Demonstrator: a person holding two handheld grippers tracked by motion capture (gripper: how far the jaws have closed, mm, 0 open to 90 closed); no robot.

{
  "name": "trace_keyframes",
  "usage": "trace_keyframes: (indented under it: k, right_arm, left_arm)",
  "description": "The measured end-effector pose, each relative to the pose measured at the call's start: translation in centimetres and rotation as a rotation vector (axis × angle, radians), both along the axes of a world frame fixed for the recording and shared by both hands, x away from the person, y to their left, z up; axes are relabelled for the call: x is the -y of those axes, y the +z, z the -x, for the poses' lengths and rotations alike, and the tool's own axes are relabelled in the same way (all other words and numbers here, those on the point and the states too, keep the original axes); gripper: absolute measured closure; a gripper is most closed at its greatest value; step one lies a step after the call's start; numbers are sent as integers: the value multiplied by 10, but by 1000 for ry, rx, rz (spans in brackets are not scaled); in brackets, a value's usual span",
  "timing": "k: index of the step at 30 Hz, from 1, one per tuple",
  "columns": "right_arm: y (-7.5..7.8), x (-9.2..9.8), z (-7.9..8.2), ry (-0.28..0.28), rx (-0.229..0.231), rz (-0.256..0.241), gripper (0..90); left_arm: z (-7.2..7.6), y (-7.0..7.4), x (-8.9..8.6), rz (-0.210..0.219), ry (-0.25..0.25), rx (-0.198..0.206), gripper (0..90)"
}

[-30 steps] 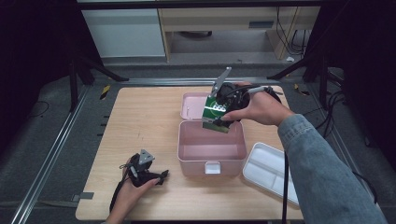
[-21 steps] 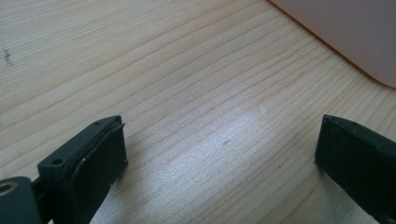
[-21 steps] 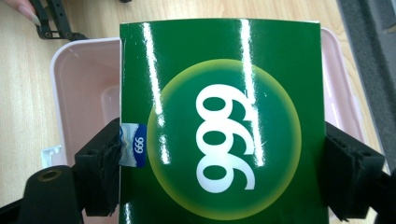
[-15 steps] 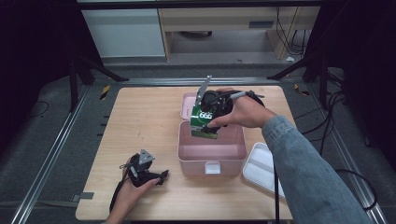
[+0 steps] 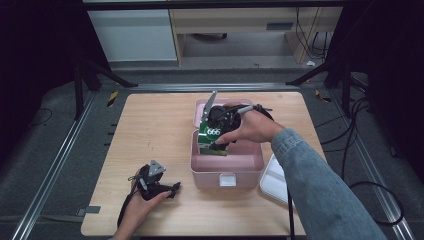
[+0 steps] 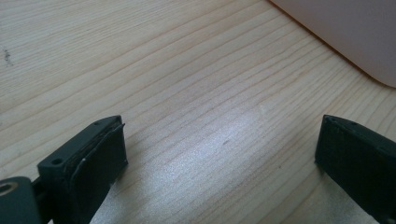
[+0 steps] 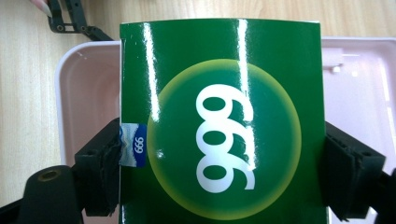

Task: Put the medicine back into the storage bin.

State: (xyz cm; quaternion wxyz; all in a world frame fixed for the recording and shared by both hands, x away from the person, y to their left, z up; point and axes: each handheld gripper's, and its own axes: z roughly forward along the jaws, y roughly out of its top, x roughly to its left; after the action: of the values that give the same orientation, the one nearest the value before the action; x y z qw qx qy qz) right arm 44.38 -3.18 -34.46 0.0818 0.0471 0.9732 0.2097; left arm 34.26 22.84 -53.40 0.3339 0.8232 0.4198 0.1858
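Right gripper has lowered green box into pink bin.

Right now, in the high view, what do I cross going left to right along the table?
Left gripper → pink box, with the green carton held over it by the right gripper → white tray.

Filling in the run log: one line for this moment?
right gripper: shut on green box | over pink bin | left gripper: open, on table
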Motion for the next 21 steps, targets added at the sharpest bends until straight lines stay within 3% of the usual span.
trace_keyframes:
  k: [21]
  right_arm:
    - [-29, -21, 2, 48, -38, 30, 168]
  left_arm:
    - [0, 0, 0, 0, 0, 0, 13]
